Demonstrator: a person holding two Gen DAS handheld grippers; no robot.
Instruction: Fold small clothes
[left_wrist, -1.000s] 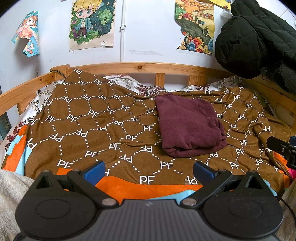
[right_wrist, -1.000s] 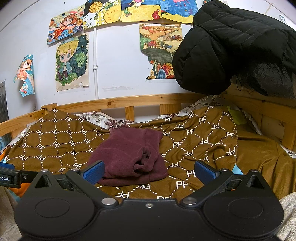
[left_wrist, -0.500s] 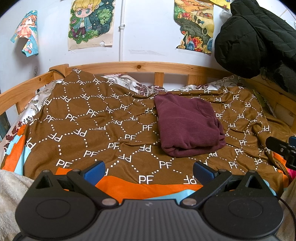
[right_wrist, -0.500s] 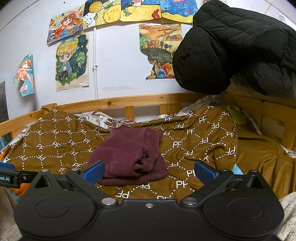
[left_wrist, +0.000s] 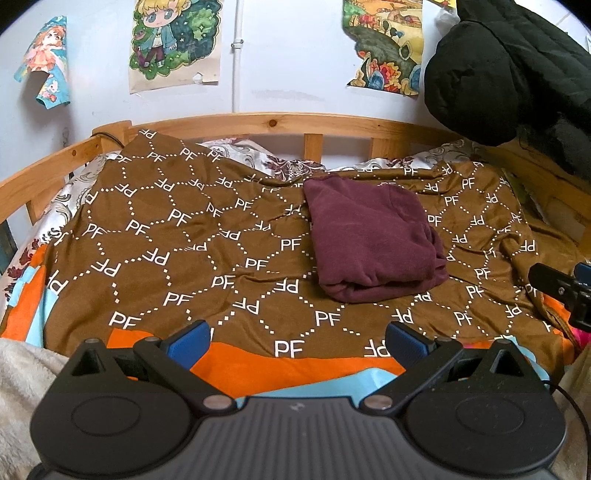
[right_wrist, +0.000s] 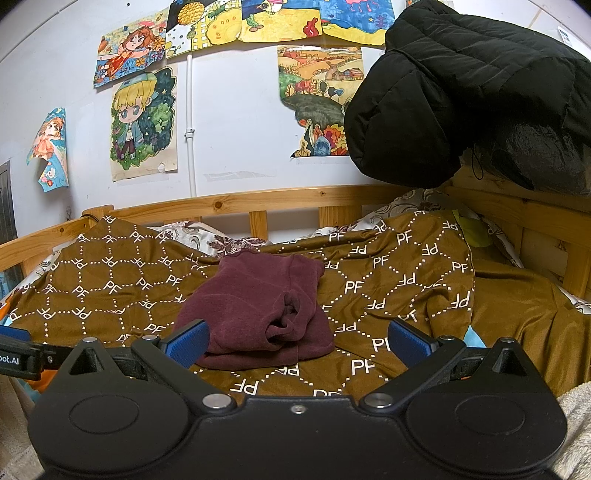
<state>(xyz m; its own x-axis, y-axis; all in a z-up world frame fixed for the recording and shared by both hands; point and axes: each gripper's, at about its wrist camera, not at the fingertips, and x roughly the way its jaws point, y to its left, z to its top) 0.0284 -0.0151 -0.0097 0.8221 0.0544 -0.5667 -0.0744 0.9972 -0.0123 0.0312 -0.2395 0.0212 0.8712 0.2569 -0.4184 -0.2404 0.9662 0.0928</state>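
Lying folded on the bed (left_wrist: 155, 236), the maroon garment (left_wrist: 369, 240) sits ahead-right of the spread, empty left tongs (left_wrist: 295, 341) and nearer the equally spread right tongs (right_wrist: 297, 341).

black jacket (right_wrist: 480, 92) cut off at right edge, garment (right_wrist: 258, 314) underside hidden

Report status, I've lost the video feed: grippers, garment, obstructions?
Left gripper open, empty. Right gripper open, empty. Maroon garment folded on the brown blanket, untouched. Nothing blocking it.
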